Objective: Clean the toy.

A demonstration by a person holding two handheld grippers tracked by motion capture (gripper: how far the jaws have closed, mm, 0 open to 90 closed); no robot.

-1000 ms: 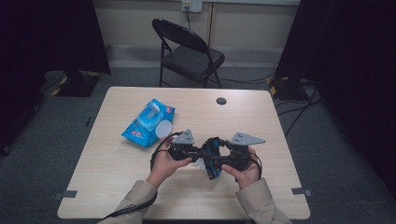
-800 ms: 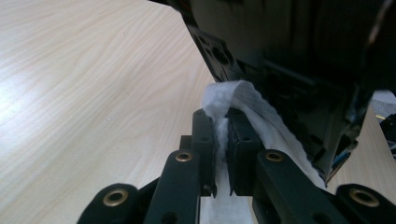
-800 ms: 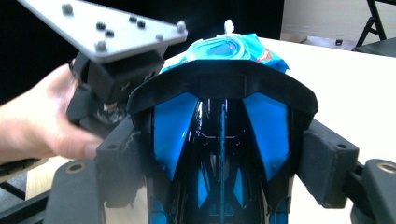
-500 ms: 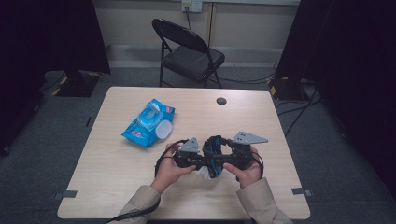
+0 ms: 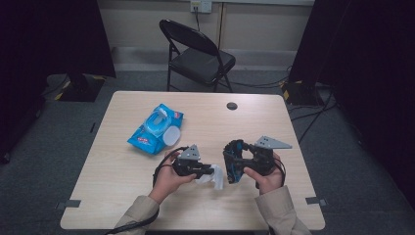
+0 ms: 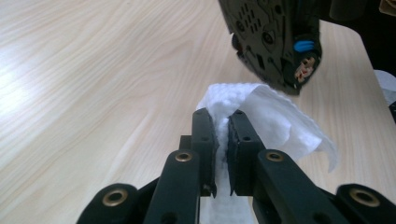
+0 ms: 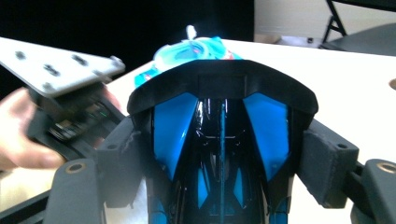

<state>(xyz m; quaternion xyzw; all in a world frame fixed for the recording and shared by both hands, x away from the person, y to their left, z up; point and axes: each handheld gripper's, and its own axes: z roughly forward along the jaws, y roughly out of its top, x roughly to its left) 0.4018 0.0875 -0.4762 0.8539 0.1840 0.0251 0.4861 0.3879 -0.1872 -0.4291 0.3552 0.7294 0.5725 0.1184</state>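
My left gripper (image 5: 208, 171) is pinching the white wipe (image 6: 261, 109); my right gripper (image 5: 234, 164) is clamped around the black-and-blue toy car (image 7: 219, 140), sitting at 3 o'clock from the wipe. I'd wipe with short strokes and keep the car steady.

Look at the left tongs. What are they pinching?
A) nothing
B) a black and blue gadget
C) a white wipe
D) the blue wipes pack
C: in the left gripper view the left tongs are shut tight on a white wipe, which sticks out past their tips, while the blue wipes pack lies apart on the table, and the right tongs hold the black and blue gadget.
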